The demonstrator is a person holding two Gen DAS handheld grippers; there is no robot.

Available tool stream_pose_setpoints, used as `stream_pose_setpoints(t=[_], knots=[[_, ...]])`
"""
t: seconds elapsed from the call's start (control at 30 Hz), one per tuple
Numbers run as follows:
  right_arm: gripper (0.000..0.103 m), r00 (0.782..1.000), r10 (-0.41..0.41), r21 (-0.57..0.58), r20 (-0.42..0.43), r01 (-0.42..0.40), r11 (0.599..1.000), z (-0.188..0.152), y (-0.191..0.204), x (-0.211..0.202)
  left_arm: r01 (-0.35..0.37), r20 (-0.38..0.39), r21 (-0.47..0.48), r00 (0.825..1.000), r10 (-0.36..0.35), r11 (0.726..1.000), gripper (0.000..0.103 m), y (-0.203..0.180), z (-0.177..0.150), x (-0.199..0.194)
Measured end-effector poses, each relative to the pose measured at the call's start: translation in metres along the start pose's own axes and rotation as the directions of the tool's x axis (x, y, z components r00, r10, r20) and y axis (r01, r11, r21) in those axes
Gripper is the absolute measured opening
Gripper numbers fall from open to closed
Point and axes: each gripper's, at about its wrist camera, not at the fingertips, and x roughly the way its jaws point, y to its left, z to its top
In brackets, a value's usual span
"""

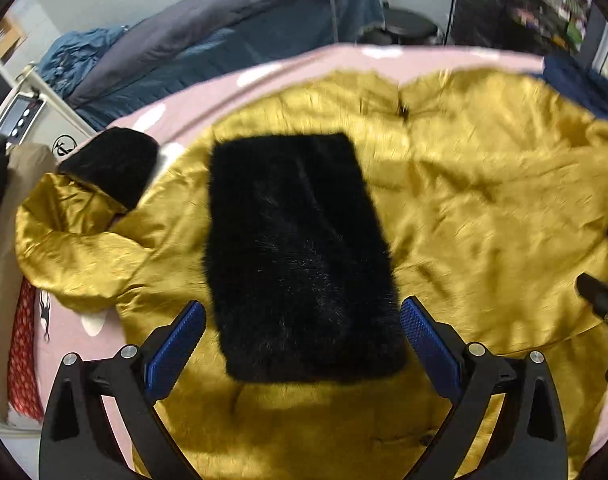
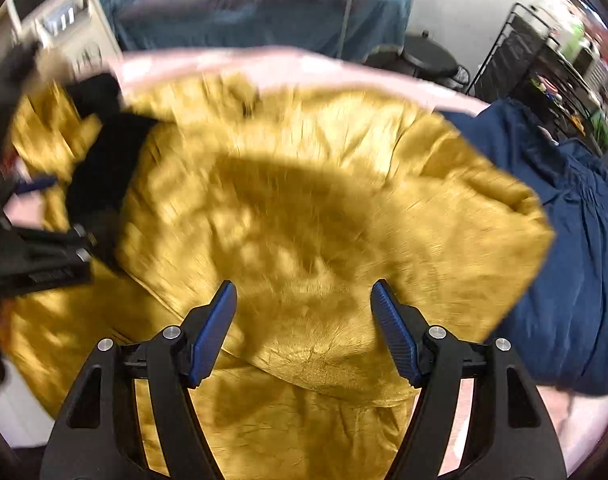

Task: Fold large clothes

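Under both spread, empty grippers – left gripper (image 1: pixel 302 334), right gripper (image 2: pixel 304 316) – gold coat (image 1: pixel 464 208) runs lengthwise ahead, left sleeve (image 1: pixel 75 248) probably nearest left.

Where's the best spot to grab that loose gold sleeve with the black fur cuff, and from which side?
My judgement: take the sleeve on the gold fabric just below the black fur cuff, coming from its outer left side with the left gripper. It lies bent and puffed off the coat body, so that edge looks free; the cuff looks bulky.

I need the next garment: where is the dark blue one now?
In the right wrist view the dark blue garment lies at the right, touching the gold coat's right edge on the pink bedcover.
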Motion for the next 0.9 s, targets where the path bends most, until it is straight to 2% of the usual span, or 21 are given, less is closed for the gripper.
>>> stream_pose_setpoints(t=[0.07,0.13,0.2,0.3,0.43,0.53,0.73,0.77,0.8,0.83,0.9], knots=[[0.07,0.997,-0.058,-0.02,-0.047,0.057,0.998,-0.005,-0.002,0.019,-0.005,-0.045,-0.013,0.999,0.005,1.0,0.097,0.007,0.001,0.019],[0.07,0.992,-0.093,-0.012,-0.088,0.092,0.996,-0.005,-0.011,0.032,0.038,-0.096,-0.079,0.994,-0.046,0.996,0.097,0.021,0.002,0.037],[0.07,0.992,-0.066,0.009,-0.11,0.067,0.998,-0.003,-0.017,0.042,0.083,-0.131,-0.152,0.986,-0.103,0.985,0.098,0.032,0.003,0.05],[0.07,0.99,-0.06,0.0,-0.127,0.06,0.998,0.0,-0.014,0.053,0.092,-0.155,-0.172,0.981,-0.119,0.981,0.098,0.033,0.003,0.062],[0.07,0.982,-0.092,-0.035,-0.166,0.087,0.996,-0.003,-0.004,0.074,0.096,-0.126,-0.176,0.985,-0.119,0.98,0.098,0.028,0.001,0.07],[0.072,0.982,-0.094,-0.022,-0.161,0.092,0.996,-0.007,0.0,0.083,0.09,-0.108,-0.179,0.988,-0.111,0.98,0.098,0.027,0.0,0.073],[0.085,0.989,-0.066,0.003,-0.133,0.067,0.998,-0.011,0.003,0.093,0.091,-0.077,-0.152,0.992,-0.104,0.984,0.098,0.021,-0.004,0.073],[0.088,0.989,-0.061,0.01,-0.137,0.063,0.998,-0.009,0.005,0.096,0.092,-0.08,-0.152,0.991,-0.105,0.984,0.098,0.022,-0.004,0.074],[0.098,0.988,-0.041,0.021,-0.147,0.044,0.999,-0.006,0.006,0.099,0.093,-0.082,-0.152,0.991,-0.106,0.984,0.098,0.021,-0.004,0.074],[0.098,0.986,-0.018,0.031,-0.163,0.023,0.999,-0.003,0.006,0.107,0.095,-0.084,-0.153,0.99,-0.109,0.984,0.098,0.023,-0.002,0.076],[0.098,0.982,-0.028,0.038,-0.184,0.036,0.999,0.001,0.007,0.112,0.101,-0.084,-0.15,0.99,-0.114,0.984,0.098,0.025,-0.001,0.077]])
